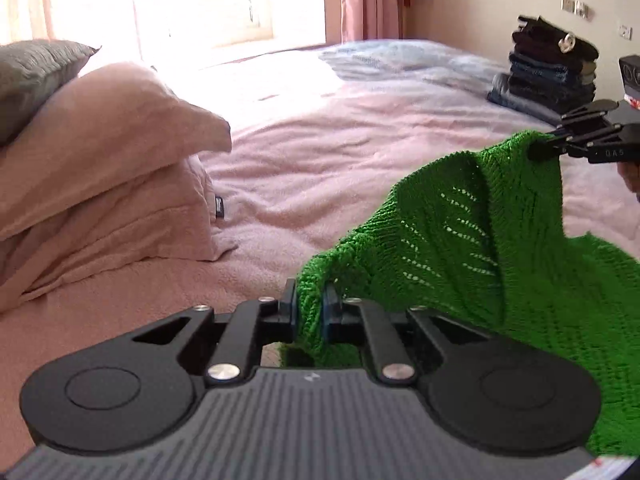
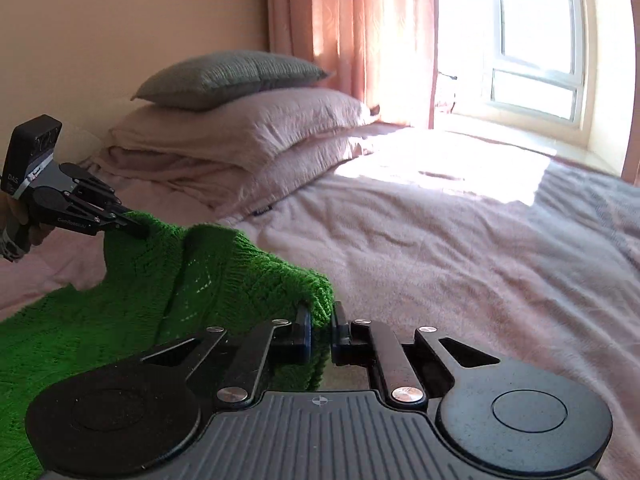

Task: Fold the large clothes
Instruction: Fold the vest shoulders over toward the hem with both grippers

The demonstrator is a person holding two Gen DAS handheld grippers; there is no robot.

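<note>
A bright green knitted sweater (image 1: 460,236) is lifted off the pink bed by one edge, the rest trailing onto the bedspread at the lower right. My left gripper (image 1: 310,300) is shut on a bunched corner of it. In the left wrist view my right gripper (image 1: 538,148) pinches the other end of that edge, higher up at the right. From the right wrist view the sweater (image 2: 132,284) hangs between my right gripper (image 2: 320,316), shut on its near corner, and my left gripper (image 2: 136,226) at the left, held by a hand.
Pink bedspread (image 1: 320,152) covers the bed. Two pink pillows (image 1: 104,168) with a grey cushion (image 2: 228,76) on top lie at the head. A stack of folded dark clothes (image 1: 548,76) stands at the far right corner. Curtains and a sunlit window (image 2: 536,40) lie beyond.
</note>
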